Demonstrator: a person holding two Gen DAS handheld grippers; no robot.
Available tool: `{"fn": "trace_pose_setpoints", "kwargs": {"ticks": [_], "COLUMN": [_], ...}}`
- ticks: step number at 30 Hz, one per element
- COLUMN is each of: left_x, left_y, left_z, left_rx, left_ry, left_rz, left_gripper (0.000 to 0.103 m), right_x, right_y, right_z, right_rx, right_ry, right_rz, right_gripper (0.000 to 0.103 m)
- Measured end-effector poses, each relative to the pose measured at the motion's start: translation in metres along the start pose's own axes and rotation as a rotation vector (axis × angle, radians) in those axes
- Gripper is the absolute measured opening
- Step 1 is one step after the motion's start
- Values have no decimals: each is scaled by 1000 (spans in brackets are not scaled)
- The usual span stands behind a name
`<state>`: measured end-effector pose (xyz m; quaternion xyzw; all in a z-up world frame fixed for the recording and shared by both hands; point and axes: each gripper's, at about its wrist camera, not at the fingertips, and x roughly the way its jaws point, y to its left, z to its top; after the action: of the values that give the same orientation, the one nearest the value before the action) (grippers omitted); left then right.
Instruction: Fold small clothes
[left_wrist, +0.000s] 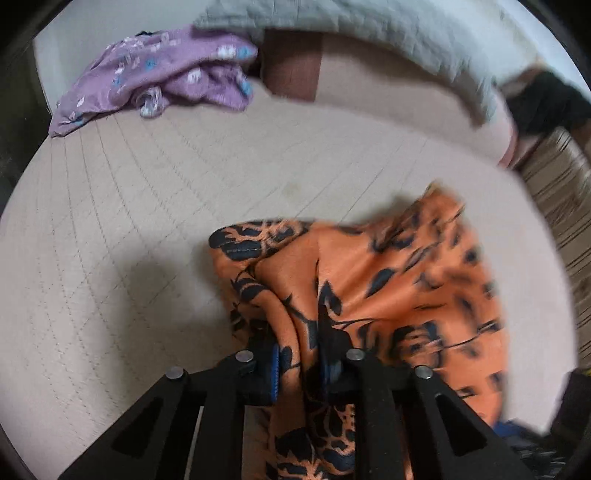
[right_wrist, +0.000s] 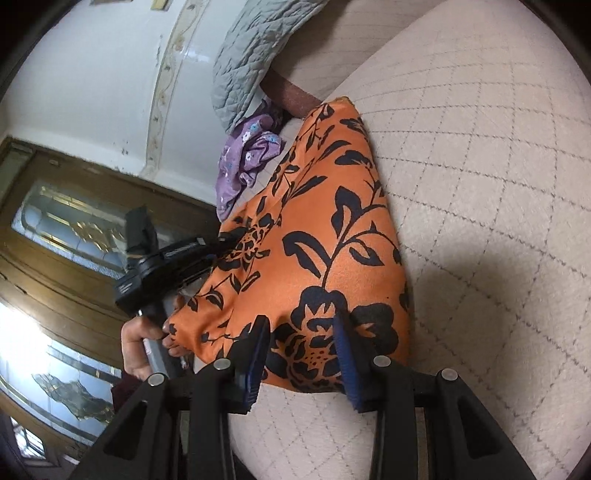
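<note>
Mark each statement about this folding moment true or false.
1. Both grippers hold the orange floral garment. True: the left gripper and right gripper both pinch it.
2. The purple garment is neatly folded. False: it lies crumpled.
3. A grey quilted blanket lies near the purple garment. True.
4. The clothes rest on a bare wooden table. False: on a beige quilted cover.
</note>
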<state>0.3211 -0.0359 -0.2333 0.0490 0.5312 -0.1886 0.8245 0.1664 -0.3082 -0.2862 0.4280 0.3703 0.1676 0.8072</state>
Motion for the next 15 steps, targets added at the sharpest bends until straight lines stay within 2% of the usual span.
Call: {"fn": "trace_pose_setpoints", "kwargs": {"ticks": [1, 3, 7, 11, 13, 15], "left_x": [4, -1, -36, -94, -123, -135], "left_y": [0, 3, 6, -11, -28, -41], "left_z": [-1, -4, -17, -48, -68, -85], "left_rx": [13, 22, -6, 29, 85, 115], "left_ry": [-2, -28, -97, -215, -285, -331], "left_rz": [18, 70, 118, 222, 225, 222], "left_gripper": [31, 53, 54, 56, 61, 73], "right_x": [1, 3, 5, 1, -10, -22], "right_y": [3, 8, 18, 24, 30, 42], "right_z": [0, -1, -3, -2, -2, -5], "right_rx": [-18, -54, -107, -116, -120, -165], "right_ry": [4, 8, 7, -10, -47, -101], "right_rz": [-11, -35, -71, -86, -66, -57], "right_gripper": [40, 40, 40, 39, 41, 41]}}
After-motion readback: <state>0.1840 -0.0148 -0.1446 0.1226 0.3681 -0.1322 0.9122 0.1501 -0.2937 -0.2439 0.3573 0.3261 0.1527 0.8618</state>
